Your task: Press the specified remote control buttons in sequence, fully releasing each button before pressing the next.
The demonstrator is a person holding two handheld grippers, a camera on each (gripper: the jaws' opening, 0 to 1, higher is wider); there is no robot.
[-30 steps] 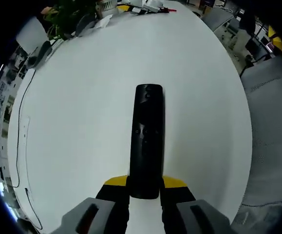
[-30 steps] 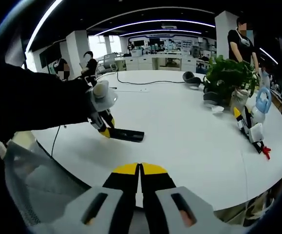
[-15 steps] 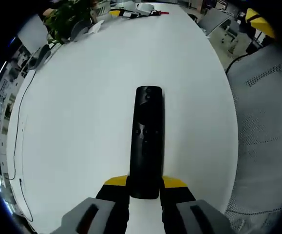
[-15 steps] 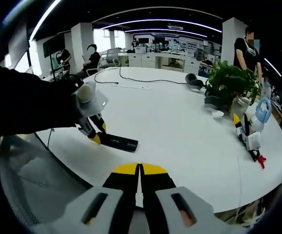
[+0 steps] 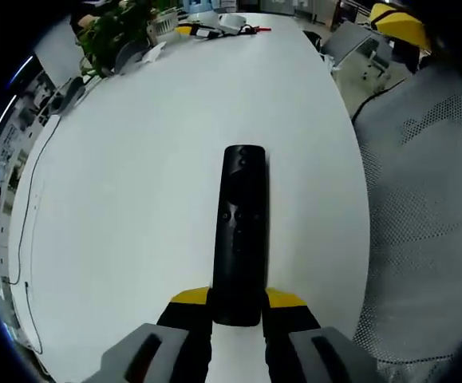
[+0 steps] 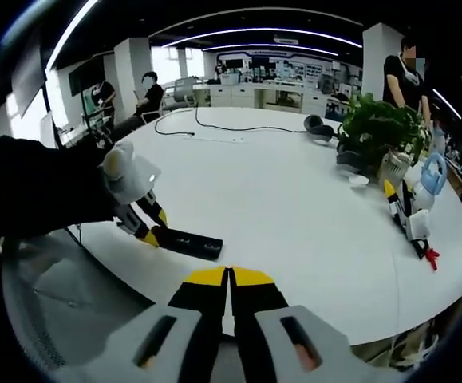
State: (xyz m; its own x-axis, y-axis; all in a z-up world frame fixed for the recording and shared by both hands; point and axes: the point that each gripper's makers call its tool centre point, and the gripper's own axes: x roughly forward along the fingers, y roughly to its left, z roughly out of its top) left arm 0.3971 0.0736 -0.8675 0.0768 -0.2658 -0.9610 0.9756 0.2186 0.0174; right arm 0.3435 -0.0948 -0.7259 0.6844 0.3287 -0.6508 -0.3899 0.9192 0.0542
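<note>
**Left holding remote by its near end, right closed and waiting to press**

Left hand-held gripper [image 5: 237, 307] is clamping the near end of the black remote [image 5: 238, 231]; yellow-tipped jaws are sitting on either side of it, closed onto the body. The remote's long axis is running straight out from the jaws, far end pointing across the white tabletop [image 5: 135, 183], button face up. It looks to be resting on or just above the tabletop; can't tell which.

Right hand-held gripper [image 6: 229, 281] is sitting with jaws fully together, holding nothing. In the right gripper view the remote [image 6: 187, 243] is lying ahead and slightly left of the tips, near but apart, with the left hand-held gripper [image 6: 145, 229] gripping its left end. Its long axis is running roughly crosswise to the right jaws, free end pointing toward them.

My read: the right one is the presser, so it's needing to travel forward-left and down onto the button face.

Hard to make out:
- Buttons are showing as faint marks mid-body and near the far end; no labels legible, so the target button isn't identifiable.
- The remote's gripped end is hidden behind the jaws.
- A plant [image 6: 378, 128] and small clutter at the far edge are well apart from the work.
</note>
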